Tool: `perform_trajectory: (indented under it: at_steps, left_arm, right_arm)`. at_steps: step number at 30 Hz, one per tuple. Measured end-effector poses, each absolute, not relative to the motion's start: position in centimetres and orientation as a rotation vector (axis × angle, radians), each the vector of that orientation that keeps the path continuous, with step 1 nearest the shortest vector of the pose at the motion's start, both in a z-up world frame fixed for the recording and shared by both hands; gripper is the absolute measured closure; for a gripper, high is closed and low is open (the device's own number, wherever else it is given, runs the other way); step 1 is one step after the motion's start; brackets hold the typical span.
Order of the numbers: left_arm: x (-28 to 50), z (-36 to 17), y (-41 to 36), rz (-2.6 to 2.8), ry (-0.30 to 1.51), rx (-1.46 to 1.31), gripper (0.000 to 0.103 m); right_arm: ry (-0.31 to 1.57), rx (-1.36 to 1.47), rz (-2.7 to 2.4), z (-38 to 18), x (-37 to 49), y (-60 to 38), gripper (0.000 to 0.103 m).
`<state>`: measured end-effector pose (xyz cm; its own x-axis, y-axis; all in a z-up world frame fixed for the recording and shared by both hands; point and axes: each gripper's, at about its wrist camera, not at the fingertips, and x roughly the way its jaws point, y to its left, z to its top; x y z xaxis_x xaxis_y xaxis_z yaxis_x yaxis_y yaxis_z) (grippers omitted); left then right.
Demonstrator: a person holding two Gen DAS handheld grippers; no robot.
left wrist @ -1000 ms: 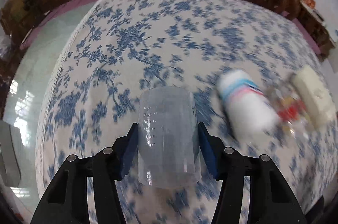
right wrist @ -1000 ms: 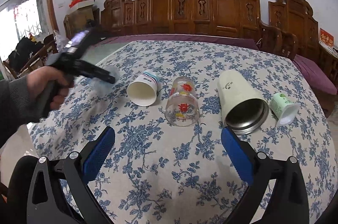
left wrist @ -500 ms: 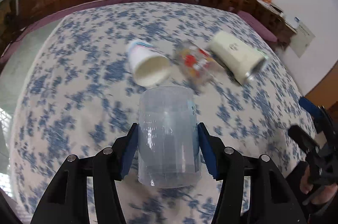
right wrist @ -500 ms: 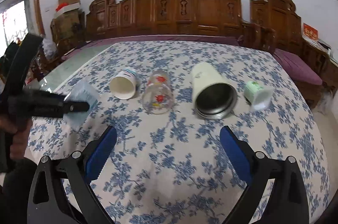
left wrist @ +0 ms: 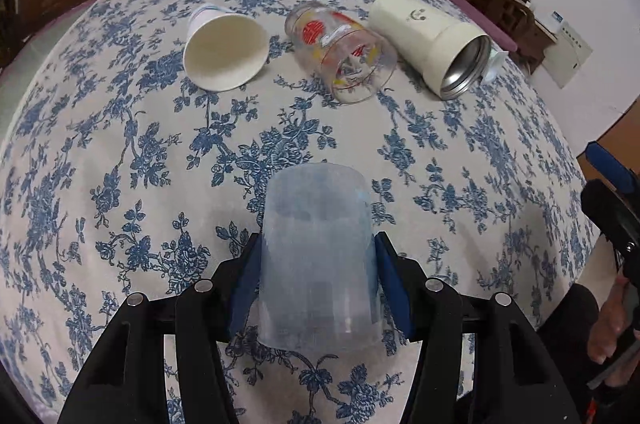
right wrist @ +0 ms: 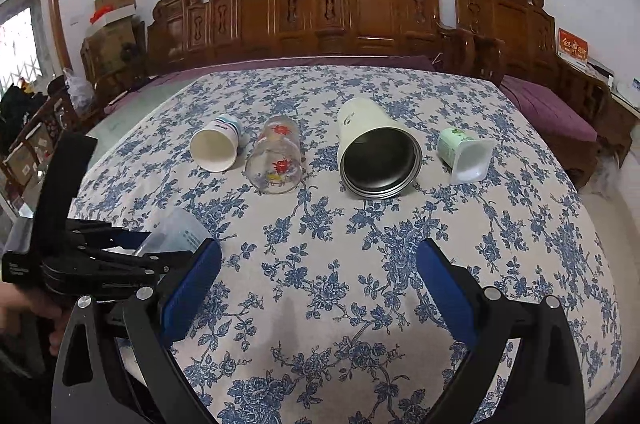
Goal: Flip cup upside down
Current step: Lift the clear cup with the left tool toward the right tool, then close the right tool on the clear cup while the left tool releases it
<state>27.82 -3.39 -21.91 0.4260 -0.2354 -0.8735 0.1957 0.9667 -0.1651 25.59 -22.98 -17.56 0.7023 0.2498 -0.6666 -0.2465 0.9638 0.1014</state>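
Left wrist view: the translucent plastic cup is clamped between the two blue pads of the left claw, which is closed on its side wall. The cup is held over the near part of the worktop, well apart from the row of items lying farther back: a paper cup, a printed glass and a cream flask, all on their sides. Whether the cup is touching the cloth cannot be told from this view. The wall is frosted and bluish, faintly ribbed, and the floral cloth is seen dimly through it. One end faces away from the camera; whether that end is the mouth or the base cannot be told.

Right wrist view: the right claw is seen with its pads spread wide and nothing between them, hovering above the near cloth. At the left edge the cup is seen tilted in the left claw, close to the cloth. A small green-and-white pot lies at the right end of the row.

The step in hand is judged to be the turning and setting down of the cup. The next move calls for the rim to be brought flat onto the cloth before the grip is released; a thin wall of this kind is likely to flex if squeezed.
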Motion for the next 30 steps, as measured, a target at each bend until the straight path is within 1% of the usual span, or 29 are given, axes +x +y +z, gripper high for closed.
perform_trajectory:
  at_steps: [2, 3, 4, 5, 7, 9, 10, 13, 17, 19, 23, 30]
  left_arm:
    - [27.9, -21.8, -3.2, -0.270, 1.096, -0.053, 0.047]
    - [27.8, -21.3, -2.8, -0.271, 1.086, -0.067, 0.040]
    - [27.7, -20.9, -2.5, -0.271, 1.073, -0.073, 0.039]
    - [27.6, -20.5, -2.3, -0.270, 1.060, -0.077, 0.038]
    - [27.1, -19.0, -1.3, -0.254, 1.019, -0.088, 0.032]
    - [26.7, -17.6, -0.3, -0.234, 0.976, -0.093, 0.029]
    - [26.5, -16.9, 0.2, -0.220, 0.954, -0.091, 0.026]
    - [25.7, -15.0, 2.3, -0.162, 0.881, -0.079, 0.018]
    - [25.0, -13.9, 4.9, -0.081, 0.827, -0.059, 0.016]
    - [24.6, -13.7, 6.3, -0.049, 0.805, -0.062, 0.007]
    - [24.3, -14.0, 8.7, -0.009, 0.793, -0.090, 0.007]
    - [24.0, -14.5, 10.4, 0.025, 0.783, -0.101, 0.007]
  right_arm:
    - [0.748, 0.001, 0.276, -17.7, 25.7, -22.9, 0.004]
    - [0.750, 0.000, 0.276, -17.7, 25.7, -22.8, 0.004]
    - [0.753, 0.001, 0.278, -17.7, 25.8, -22.7, 0.004]
    - [0.756, 0.002, 0.282, -17.7, 25.9, -22.6, 0.006]
    - [0.762, 0.003, 0.293, -17.5, 26.1, -22.1, 0.009]
    - [0.772, 0.016, 0.310, -17.4, 26.3, -21.6, 0.012]
    - [0.779, 0.024, 0.324, -17.3, 26.5, -21.1, 0.014]
    - [0.797, 0.037, 0.358, -17.1, 26.9, -19.6, 0.016]
    - [0.837, 0.054, 0.402, -17.3, 27.6, -17.1, 0.021]
    - [0.860, 0.060, 0.424, -17.5, 27.9, -15.8, 0.023]
    - [0.915, 0.080, 0.447, -18.4, 28.6, -13.4, 0.024]
    - [1.019, 0.136, 0.451, -20.6, 30.0, -10.9, 0.024]
